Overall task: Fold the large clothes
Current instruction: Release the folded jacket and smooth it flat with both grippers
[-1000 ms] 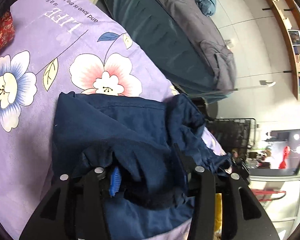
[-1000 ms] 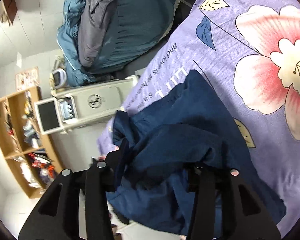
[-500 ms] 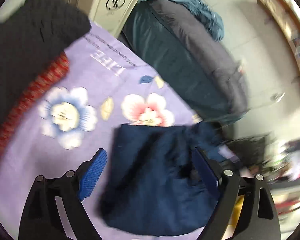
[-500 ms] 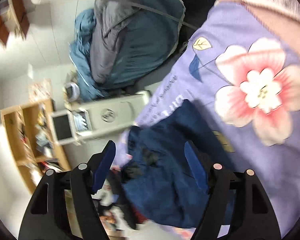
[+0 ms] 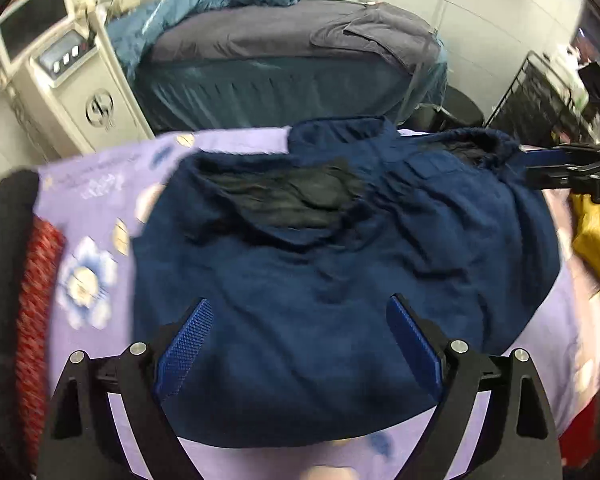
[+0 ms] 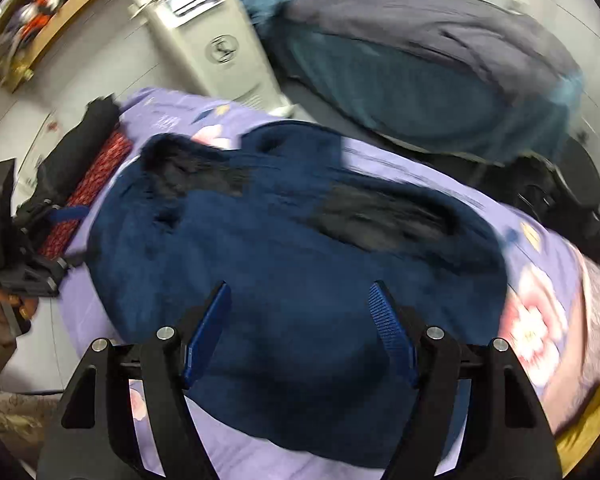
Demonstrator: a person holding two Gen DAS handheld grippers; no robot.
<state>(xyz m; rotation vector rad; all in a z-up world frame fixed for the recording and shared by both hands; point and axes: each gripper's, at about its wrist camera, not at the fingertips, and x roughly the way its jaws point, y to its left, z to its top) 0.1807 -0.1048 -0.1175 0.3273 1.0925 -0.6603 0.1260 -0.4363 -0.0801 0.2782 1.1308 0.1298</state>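
A navy blue garment [image 5: 340, 264] lies bunched in a rough fold on the purple floral sheet [image 5: 88, 280], with a dark lining showing near its far edge. It also shows in the right wrist view [image 6: 292, 248]. My left gripper [image 5: 298, 344] is open and empty, held above the garment's near edge. My right gripper [image 6: 302, 328] is open and empty, also above the garment. The left gripper appears at the left edge of the right wrist view [image 6: 24, 240], beside the garment. The right gripper appears at the right edge of the left wrist view [image 5: 572, 168].
A red patterned cloth [image 5: 36, 304] and a black cloth [image 6: 80, 144] lie along one side of the sheet. A yellow item [image 5: 592, 240] lies on the other side. Behind stand a bed with dark bedding [image 5: 284, 64] and a beige machine [image 5: 68, 80].
Both grippers have let go of the navy garment and opened. Both have pulled back and up, so the whole garment now lies in view on the sheet.
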